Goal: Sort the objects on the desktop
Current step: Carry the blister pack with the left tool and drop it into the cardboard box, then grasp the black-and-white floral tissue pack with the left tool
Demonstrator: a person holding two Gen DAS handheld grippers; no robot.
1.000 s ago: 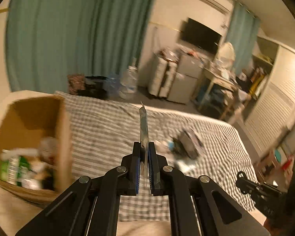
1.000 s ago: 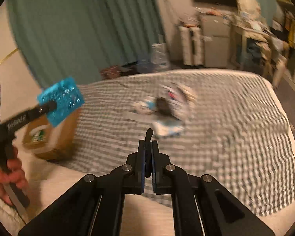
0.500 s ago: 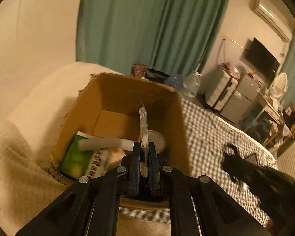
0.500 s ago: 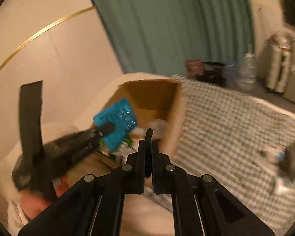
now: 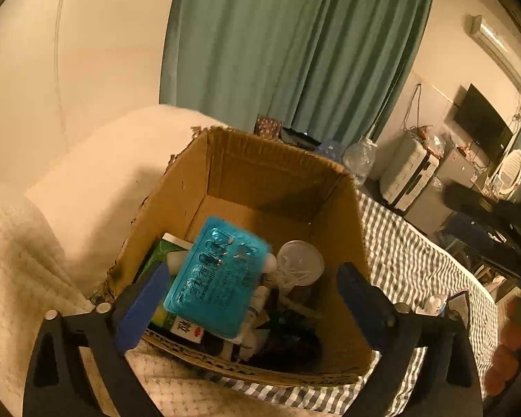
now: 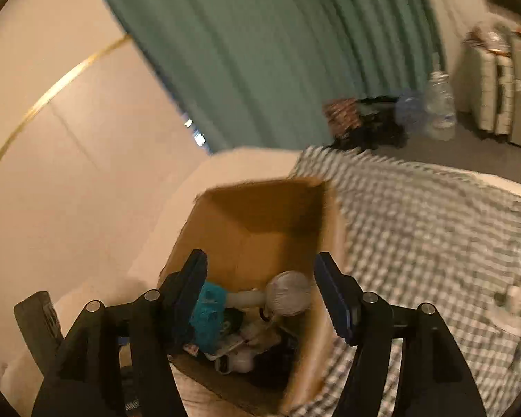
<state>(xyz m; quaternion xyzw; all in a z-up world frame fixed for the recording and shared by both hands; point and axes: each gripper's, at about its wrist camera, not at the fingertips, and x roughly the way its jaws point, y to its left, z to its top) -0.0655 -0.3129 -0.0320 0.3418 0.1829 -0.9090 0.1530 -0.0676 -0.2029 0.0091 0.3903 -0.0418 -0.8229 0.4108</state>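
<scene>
Both grippers hover over the open cardboard box [image 5: 225, 180], which sits on the bed where the cream blanket [image 5: 97, 173] meets the grey checked cover [image 5: 416, 260].

The left gripper [image 5: 250, 299] has its fingers spread wide, with nothing between them. Seen through that gap, the teal blister pack [image 5: 218, 278] is inside the box above the other contents, face up and tilted. Its long axis runs from the box's near rim, by the left finger [image 5: 142, 305], up toward the far right corner. Whether it rests on the things below cannot be told. Just right of it stands a round clear-lidded cup [image 5: 300, 264]; a green-and-white carton [image 5: 158, 260] shows at its left edge and a small white tube [image 5: 255, 307] below its right edge.

The right gripper [image 6: 260, 295] also has its fingers wide apart and empty. This blurred view shows only part of the pack, a teal patch beside its left finger [image 6: 191, 288], with the cup further right. Only here do a black handle at the lower left and loose small items [image 6: 517, 299] on the cover well right of the box show. Only the left view shows printing on the pack, though unreadable.
</scene>
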